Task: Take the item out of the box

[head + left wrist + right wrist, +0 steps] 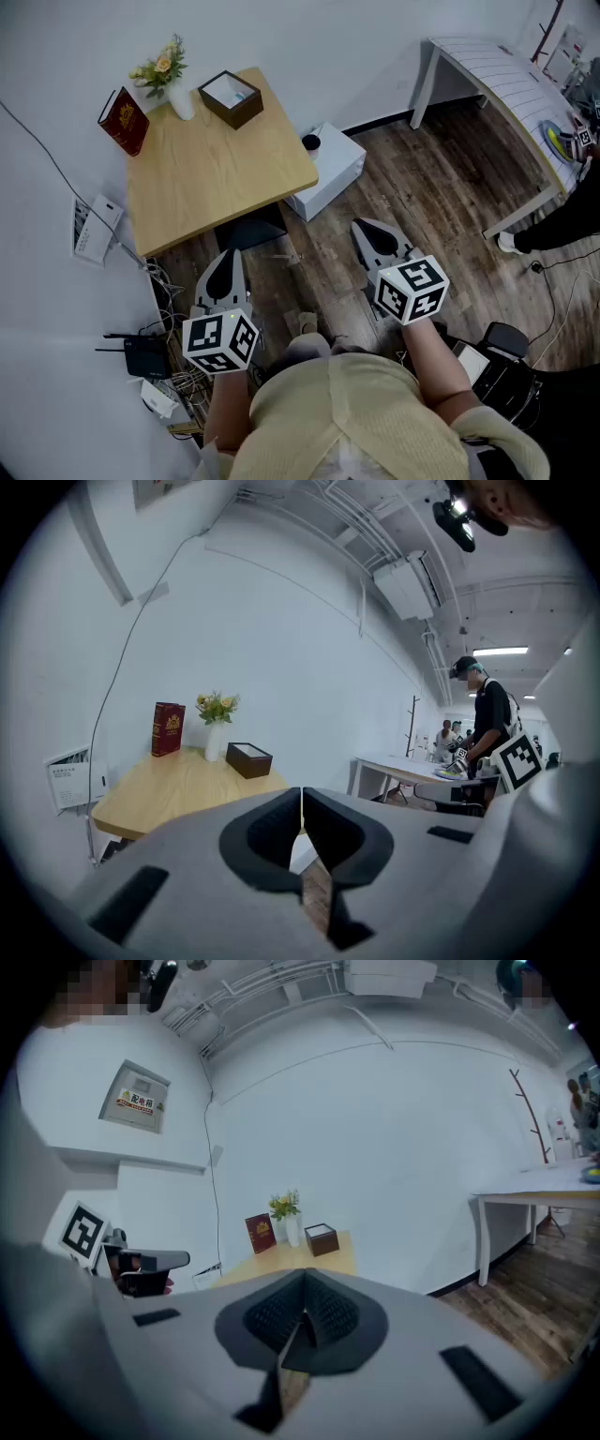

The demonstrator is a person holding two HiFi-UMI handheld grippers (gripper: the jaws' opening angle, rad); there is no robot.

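Two hand-held grippers hang above the wood floor (441, 197), short of the near edge of the wooden table (216, 178).

- **On the table, from the left:** a red book (123, 120) stands at the far left corner. A vase of flowers (178, 98) is just beside it. The dark box (230, 98) sits near the far right corner, close to the right edge. Its inside looks pale, and the item cannot be made out. Bare tabletop lies between the box and the near edge.
- **Left gripper (225, 258):** jaws pressed together on nothing. The box is at 12 o'clock, well apart.
- **White cabinet (328, 173):** stands on the floor just beside the table's right edge, between 1 and 2 o'clock from the left gripper.
- **Right gripper (367, 228):** jaws likewise closed and empty. The box is between 10 and 11 o'clock.
- **Open room:** open floor runs between 1 and 2 o'clock toward a white table (506, 84).
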